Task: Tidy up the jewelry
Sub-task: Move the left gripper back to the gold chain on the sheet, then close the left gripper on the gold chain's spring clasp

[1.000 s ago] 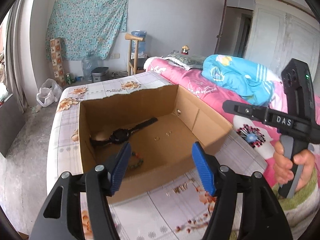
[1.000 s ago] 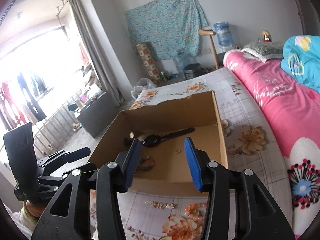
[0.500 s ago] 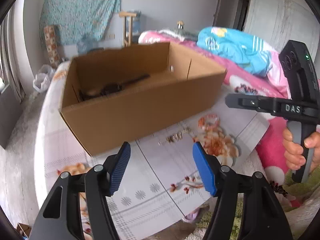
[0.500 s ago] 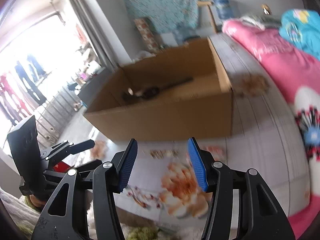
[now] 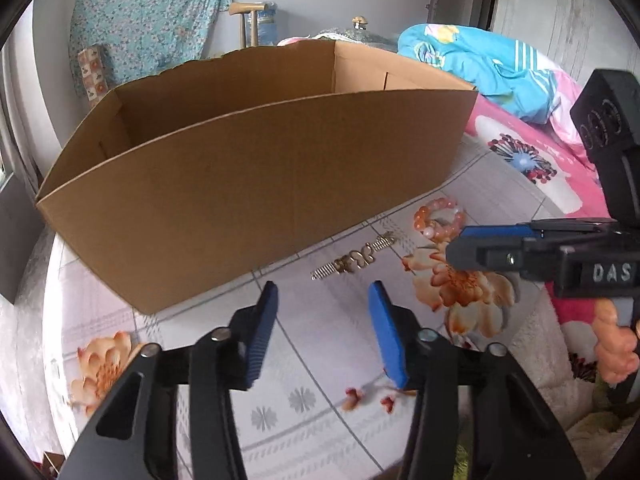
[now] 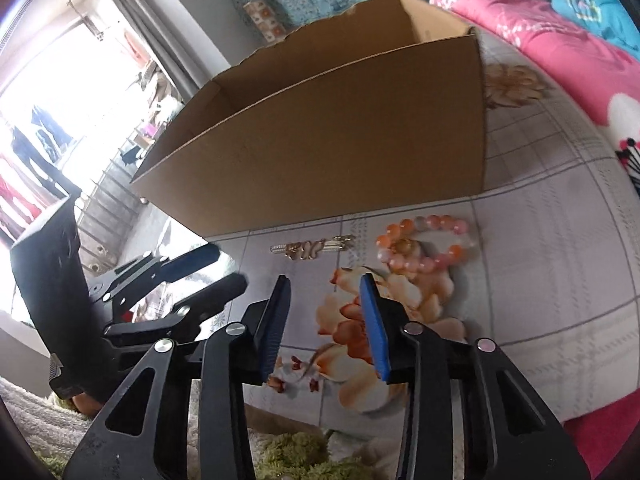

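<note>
Both tools hang low over the floral-topped desk [image 5: 320, 400] with jaws apart and nothing between them. Just ahead of the left tool [image 5: 322, 300] lies a gold chain bracelet [image 5: 356, 261], stretched along the foot of the cardboard box [image 5: 260, 184]. The orange-and-pink beaded bracelet [image 6: 424, 242] lies ahead and slightly right of the right tool [image 6: 324, 292] — beside the chain, apart from it. From this height the box's inside is hidden.

text: "DAS" | on: right hand-held gripper [image 5: 476, 246] body, white letters | seen in: left wrist view
</note>
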Demonstrator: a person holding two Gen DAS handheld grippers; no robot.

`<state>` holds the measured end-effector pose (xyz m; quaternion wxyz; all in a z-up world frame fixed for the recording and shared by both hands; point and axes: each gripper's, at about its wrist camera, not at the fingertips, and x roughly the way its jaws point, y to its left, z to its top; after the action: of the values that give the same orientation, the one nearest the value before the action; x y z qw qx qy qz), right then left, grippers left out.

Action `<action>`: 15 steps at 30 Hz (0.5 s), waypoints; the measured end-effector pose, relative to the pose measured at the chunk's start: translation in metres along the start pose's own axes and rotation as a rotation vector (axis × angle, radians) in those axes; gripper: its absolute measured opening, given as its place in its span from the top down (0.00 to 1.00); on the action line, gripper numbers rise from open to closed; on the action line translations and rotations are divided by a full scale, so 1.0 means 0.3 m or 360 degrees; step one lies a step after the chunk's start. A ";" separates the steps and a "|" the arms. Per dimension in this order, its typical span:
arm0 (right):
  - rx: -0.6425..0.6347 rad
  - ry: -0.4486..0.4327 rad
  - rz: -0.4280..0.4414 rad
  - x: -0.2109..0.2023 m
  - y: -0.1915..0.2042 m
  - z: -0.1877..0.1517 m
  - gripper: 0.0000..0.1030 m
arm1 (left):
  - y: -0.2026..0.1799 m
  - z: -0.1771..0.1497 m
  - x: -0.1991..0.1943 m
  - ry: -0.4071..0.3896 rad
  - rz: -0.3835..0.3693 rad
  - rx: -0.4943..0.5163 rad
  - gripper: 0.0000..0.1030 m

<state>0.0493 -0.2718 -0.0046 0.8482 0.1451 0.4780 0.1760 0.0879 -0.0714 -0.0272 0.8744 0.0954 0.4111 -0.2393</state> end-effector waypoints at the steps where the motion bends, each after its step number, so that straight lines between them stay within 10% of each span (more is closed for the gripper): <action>1: -0.0010 0.0007 0.0001 0.009 0.009 0.000 0.67 | 0.001 0.004 0.012 0.0004 0.0005 0.0015 0.62; 15: 0.0002 0.0064 0.0039 0.059 0.014 0.027 0.67 | -0.021 0.041 0.131 0.0115 -0.0038 0.0338 0.75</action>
<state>0.0641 -0.2610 -0.0122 0.8361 0.1480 0.4933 0.1890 0.1147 -0.0949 -0.0492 0.8411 0.1913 0.4157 -0.2884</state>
